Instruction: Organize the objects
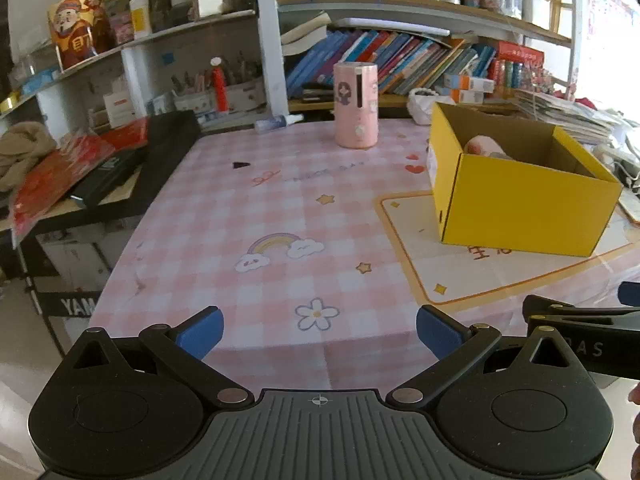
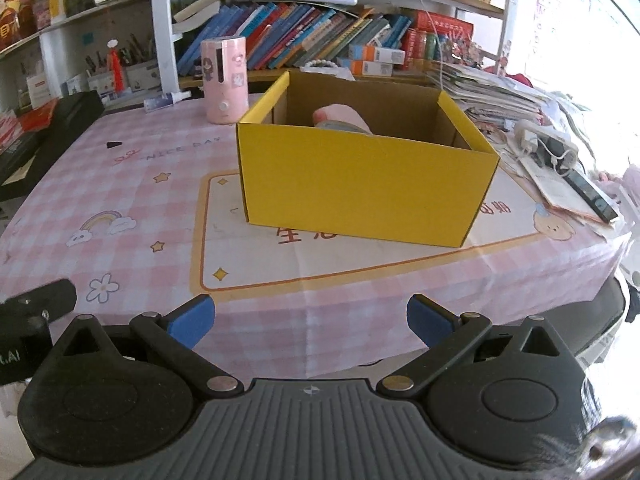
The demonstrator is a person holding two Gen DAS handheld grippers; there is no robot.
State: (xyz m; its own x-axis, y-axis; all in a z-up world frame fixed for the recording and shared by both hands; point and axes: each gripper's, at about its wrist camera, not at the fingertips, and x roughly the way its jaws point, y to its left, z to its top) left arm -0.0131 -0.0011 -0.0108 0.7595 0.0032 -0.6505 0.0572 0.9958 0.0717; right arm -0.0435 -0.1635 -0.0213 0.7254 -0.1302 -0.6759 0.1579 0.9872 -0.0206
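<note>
A yellow cardboard box (image 1: 524, 204) (image 2: 360, 188) stands open on the pink checked tablecloth (image 1: 260, 208) (image 2: 132, 184). A pink object (image 1: 482, 145) (image 2: 340, 117) lies inside it, partly hidden by the wall. A pink cylindrical container (image 1: 356, 105) (image 2: 225, 80) stands upright at the table's far side. My left gripper (image 1: 319, 332) is open and empty above the table's near edge. My right gripper (image 2: 311, 322) is open and empty at the near edge, in front of the box. The right gripper also shows at the right of the left wrist view (image 1: 580, 320).
Bookshelves (image 1: 400, 56) (image 2: 312, 36) stand behind the table. A small spray bottle (image 1: 278, 122) (image 2: 166, 100) lies at the far edge. A black case (image 1: 132, 160) sits left of the table. Papers, a phone and cables (image 2: 568, 176) clutter the right side.
</note>
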